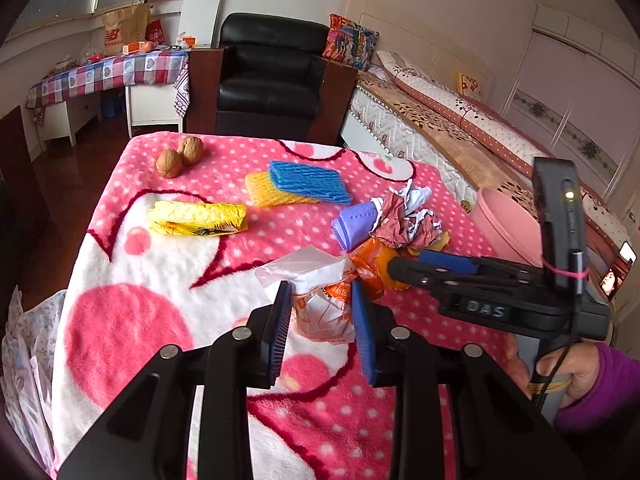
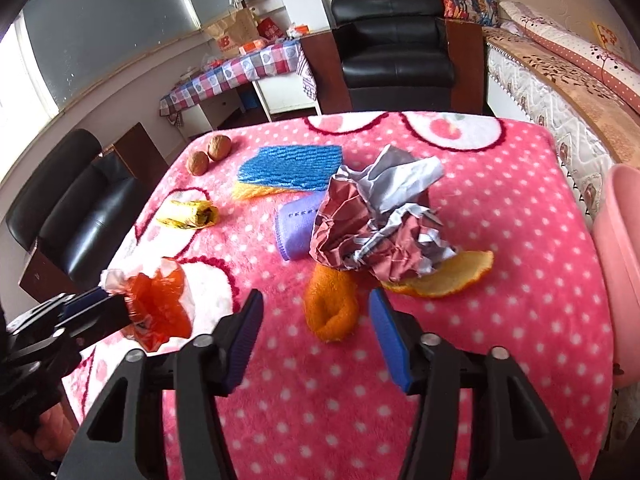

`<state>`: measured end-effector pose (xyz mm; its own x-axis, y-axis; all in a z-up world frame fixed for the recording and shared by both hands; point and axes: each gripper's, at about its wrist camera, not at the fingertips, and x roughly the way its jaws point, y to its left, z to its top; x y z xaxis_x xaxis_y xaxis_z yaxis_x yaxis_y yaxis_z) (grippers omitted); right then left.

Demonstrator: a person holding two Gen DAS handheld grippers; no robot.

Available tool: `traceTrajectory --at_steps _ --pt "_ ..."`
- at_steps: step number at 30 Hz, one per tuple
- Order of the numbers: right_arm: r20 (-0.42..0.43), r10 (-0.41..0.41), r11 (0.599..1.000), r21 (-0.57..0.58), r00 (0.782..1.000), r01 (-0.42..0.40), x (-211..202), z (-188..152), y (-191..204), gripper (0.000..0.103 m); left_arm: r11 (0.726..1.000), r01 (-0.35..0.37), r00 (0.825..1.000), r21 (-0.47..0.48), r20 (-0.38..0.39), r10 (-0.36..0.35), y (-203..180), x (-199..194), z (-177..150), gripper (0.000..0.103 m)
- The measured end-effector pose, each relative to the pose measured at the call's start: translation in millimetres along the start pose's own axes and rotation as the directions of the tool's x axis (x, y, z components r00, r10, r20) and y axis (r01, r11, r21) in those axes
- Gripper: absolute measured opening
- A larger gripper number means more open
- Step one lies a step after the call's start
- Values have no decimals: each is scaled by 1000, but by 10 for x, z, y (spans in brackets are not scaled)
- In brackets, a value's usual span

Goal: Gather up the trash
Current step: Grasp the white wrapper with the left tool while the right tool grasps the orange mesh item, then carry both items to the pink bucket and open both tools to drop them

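Note:
My left gripper [image 1: 322, 324] is shut on a white and orange plastic wrapper [image 1: 316, 276], bunched between its blue pads just above the pink dotted blanket [image 1: 160, 280]. The right wrist view shows that left gripper [image 2: 120, 308] at the left with the wrapper [image 2: 160, 308] at its tips. My right gripper [image 2: 316, 298] stands open, pads on either side of a fuzzy orange lump [image 2: 330, 312] without pressing it. Behind the lump lie crumpled maroon and silver foil [image 2: 376, 216], an orange peel [image 2: 452, 276] and a purple cloth [image 2: 296, 224].
Farther back on the blanket are blue and yellow foam pads [image 1: 308, 180], a yellow wrapper [image 1: 196, 220] and two walnuts [image 1: 180, 156]. A pink bin [image 1: 504, 224] stands off the table's right edge. A black armchair [image 1: 272, 76] and a bed [image 1: 460, 120] lie beyond.

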<state>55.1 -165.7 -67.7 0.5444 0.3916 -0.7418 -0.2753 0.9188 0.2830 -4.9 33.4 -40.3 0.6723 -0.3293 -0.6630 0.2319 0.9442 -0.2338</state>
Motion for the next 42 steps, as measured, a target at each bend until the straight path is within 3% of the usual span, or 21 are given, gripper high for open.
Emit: traceTrajectory --at_steps 5,10,18,21,31,42 --pt "-52 -56 998 -18 997 55 234 33 11 40 1000 -5 1000 -16 19 5 38 -31 48 30" --pt "-48 -68 997 -29 997 67 255 45 4 27 1000 -3 1000 -17 26 3 26 -39 91 30" --pt "-46 70 997 -13 996 -71 -24 -32 20 20 1000 -9 999 -17 47 10 13 -81 135 30" --pt "-15 104 994 -27 995 -104 -203 -51 75 21 1000 -13 998 -15 56 14 -15 -109 153 30" --pt "119 96 995 -20 988 -94 -788 -37 -68 21 1000 -20 995 21 98 18 -276 -197 241 30" --pt "251 18 997 70 968 -36 -1302 -69 -519 21 996 -1 992 90 129 -10 -812 -140 393 30"
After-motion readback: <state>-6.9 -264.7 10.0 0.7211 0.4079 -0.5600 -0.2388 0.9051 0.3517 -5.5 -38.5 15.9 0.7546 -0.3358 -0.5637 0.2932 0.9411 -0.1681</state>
